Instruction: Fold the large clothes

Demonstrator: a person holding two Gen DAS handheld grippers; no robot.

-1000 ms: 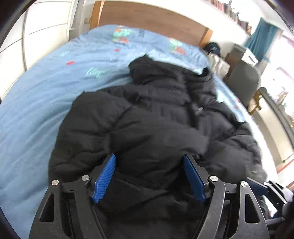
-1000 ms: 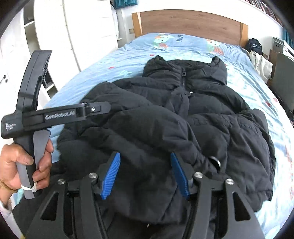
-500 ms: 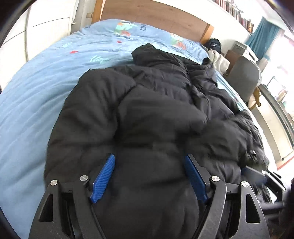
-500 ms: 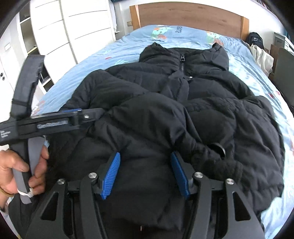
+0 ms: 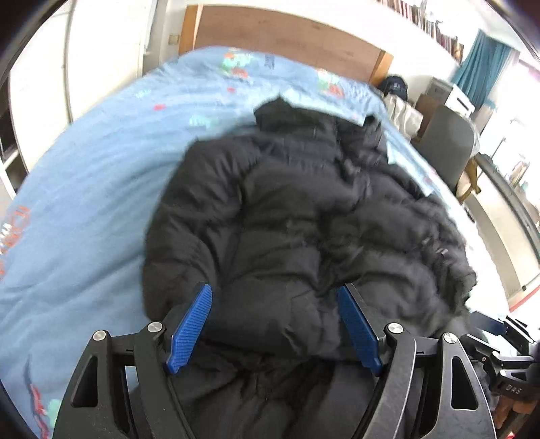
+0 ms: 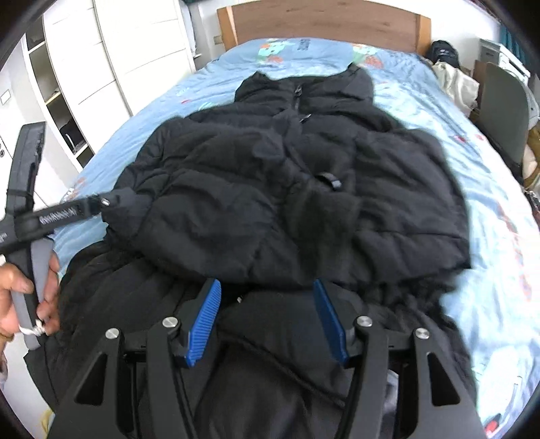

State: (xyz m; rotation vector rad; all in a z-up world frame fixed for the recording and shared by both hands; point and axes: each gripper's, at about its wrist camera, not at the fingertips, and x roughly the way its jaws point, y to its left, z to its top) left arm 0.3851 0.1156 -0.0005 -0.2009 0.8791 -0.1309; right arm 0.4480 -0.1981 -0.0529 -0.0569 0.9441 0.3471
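Bedroom setup, nothing fancy. Big bed (image 6: 438, 111) with a light blue cartoon-print sheet, wooden headboard (image 6: 320, 23) at the far end, white wardrobe (image 6: 135, 50) along the left side. Grey chair (image 6: 503, 114) tucked in by the right edge of the bed, teal curtain (image 5: 482, 64) further back in the left wrist view, plus a row of books (image 5: 435, 27) on a high shelf up by the ceiling.

Black puffer jacket (image 6: 303, 189) spread out on the sheet, collar toward the headboard, zip side up, both sleeves crossed in over the chest. Hem end nearest the cameras, bunched up a bit and hanging toward the foot of the bed.

Left gripper (image 5: 275, 324) angled down over the left part of the jacket, blue pads wide apart with puffy fabric showing between them but not squeezed. Seen from the other side: left hand (image 6: 23, 297) wrapped round the grey handle, fingertip end right at the jacket's left edge.

Right gripper (image 6: 266, 324) also tipped down, over the hem area, pads apart, not clamped on anything.

Open wardrobe cubbies (image 6: 60, 111) at the left, contents too dim to make out.
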